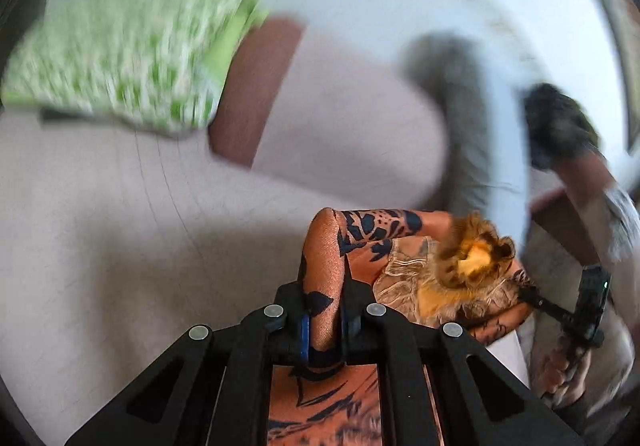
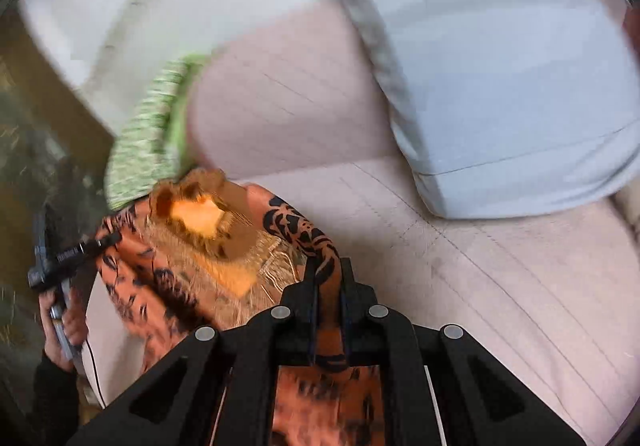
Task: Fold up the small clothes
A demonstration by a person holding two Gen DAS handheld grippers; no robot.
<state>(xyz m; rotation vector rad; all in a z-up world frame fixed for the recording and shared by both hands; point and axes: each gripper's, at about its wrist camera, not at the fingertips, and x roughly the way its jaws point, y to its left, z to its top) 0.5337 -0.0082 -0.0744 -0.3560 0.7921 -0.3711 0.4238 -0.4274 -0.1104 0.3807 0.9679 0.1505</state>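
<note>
Orange garment — stretched between left gripper and right gripper, both clamped.

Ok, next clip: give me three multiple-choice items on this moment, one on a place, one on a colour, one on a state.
1. Where does the green-and-white patterned cloth lie in the left wrist view?
A. upper left
B. lower right
C. between the fingers

2. What colour is the garment with black print that both tools hold?
A. blue
B. orange
C. grey

3. How does the left tool stand?
A. wide open, nothing in it
B. shut on the garment
C. out of view

Answers: 1 A, it sits blurred at the upper left on the pinkish sofa cushion. 2 B, orange fabric runs between the fingers of the right tool. 3 B, a fold of fabric is pinched between its fingers.
</note>
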